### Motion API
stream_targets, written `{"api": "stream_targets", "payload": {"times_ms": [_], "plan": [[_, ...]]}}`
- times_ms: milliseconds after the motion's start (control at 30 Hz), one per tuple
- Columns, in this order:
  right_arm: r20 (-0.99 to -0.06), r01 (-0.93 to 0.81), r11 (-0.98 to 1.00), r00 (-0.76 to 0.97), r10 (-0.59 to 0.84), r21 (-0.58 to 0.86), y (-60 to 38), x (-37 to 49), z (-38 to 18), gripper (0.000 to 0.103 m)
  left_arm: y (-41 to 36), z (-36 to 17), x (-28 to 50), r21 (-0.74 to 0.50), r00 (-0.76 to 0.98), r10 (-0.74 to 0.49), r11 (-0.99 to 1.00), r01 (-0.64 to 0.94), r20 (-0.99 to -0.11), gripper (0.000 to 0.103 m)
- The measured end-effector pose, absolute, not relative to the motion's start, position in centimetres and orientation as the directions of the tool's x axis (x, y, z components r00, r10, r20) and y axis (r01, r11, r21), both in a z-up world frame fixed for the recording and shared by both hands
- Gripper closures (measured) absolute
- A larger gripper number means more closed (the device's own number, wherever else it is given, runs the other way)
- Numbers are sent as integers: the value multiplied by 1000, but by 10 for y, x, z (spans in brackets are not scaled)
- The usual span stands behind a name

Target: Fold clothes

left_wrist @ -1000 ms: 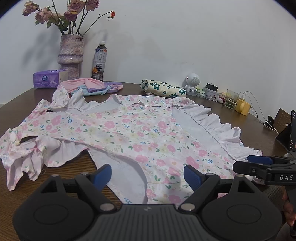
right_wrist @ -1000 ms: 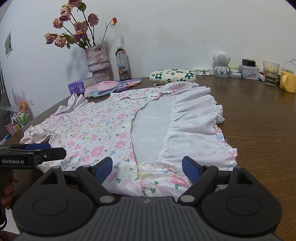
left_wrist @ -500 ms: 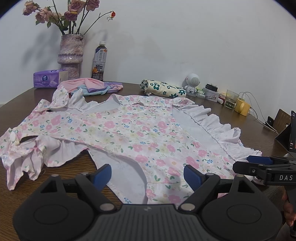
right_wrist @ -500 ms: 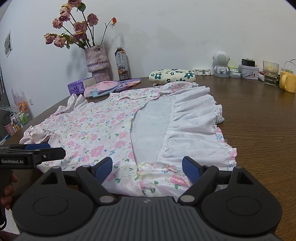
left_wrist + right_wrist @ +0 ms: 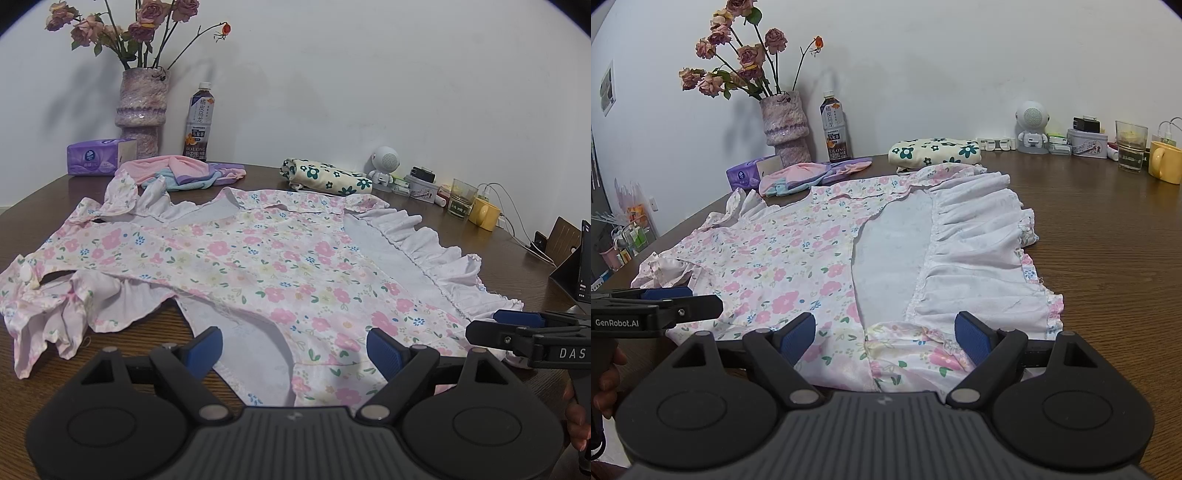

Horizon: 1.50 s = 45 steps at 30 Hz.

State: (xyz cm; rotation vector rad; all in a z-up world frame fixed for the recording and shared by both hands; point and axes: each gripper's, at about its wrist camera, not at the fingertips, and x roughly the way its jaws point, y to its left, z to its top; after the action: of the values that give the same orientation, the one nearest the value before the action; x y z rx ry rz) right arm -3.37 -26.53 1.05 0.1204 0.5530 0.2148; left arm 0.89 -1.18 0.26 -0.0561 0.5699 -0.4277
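My left gripper (image 5: pixel 295 345) and my right gripper (image 5: pixel 885 338) both have their jaws spread wide, gripping nothing. The floral dress (image 5: pixel 258 266) lies spread across the brown worktop (image 5: pixel 1108 240), its near hem showing between each pair of blue pads (whether the pads rest on the cloth I cannot tell). Its white ruffled skirt (image 5: pixel 975 251) spreads toward the right. Beyond it sit a folded cream garment with green flowers (image 5: pixel 325 177), a pink and blue bundle of clothes (image 5: pixel 184 173), a vase of roses (image 5: pixel 785 123) and a bottle (image 5: pixel 199 122).
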Motion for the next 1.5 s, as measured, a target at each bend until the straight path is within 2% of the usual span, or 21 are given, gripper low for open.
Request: {"api": "stream_targets", "payload": {"times_ms": [1133,1500], "plan": [[-508,-175,969,827,242,177,-267,-33,10,19,-11,3,10,-177,751,-419,906,384,-511,18],[-504,-176,968,828,245,181,-266,-34,10,18,-11,2,10,-188,750,-423,905,383,-508,15]]}}
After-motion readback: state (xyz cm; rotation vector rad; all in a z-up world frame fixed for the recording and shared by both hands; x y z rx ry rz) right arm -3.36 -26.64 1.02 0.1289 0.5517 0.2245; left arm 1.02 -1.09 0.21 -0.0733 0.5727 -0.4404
